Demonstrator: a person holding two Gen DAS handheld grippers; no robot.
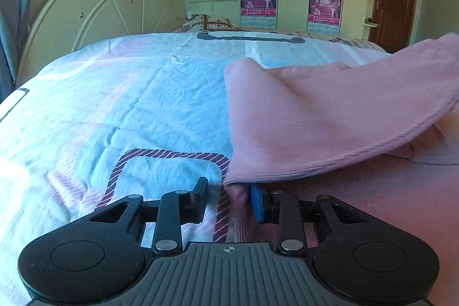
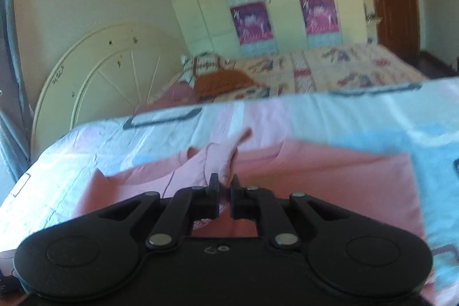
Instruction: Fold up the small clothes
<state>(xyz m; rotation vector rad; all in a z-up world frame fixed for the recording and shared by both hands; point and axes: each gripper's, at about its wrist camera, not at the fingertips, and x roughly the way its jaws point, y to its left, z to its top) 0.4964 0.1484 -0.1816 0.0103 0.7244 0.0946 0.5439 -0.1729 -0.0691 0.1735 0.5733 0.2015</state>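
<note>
Because the pink ribbed knit garment (image 1: pixel 330 116) lies spread on the pale blue-and-pink patterned bedsheet (image 1: pixel 114 93) toward 2 o'clock from the left gripper (image 1: pixel 229 198), with its long axis judged to run from 9 to 3 o'clock, the coming fold is judged to turn on both held points being carried across together. A corner of cloth is seen between the left gripper's part-spread jaws, touching the blue pad; whether it is gripped cannot be told. The right gripper (image 2: pixel 225 195) is pressed nearly together, pinching a raised ridge of the same garment at 12 o'clock. The fabric looks soft, creased and partly lifted.
</note>
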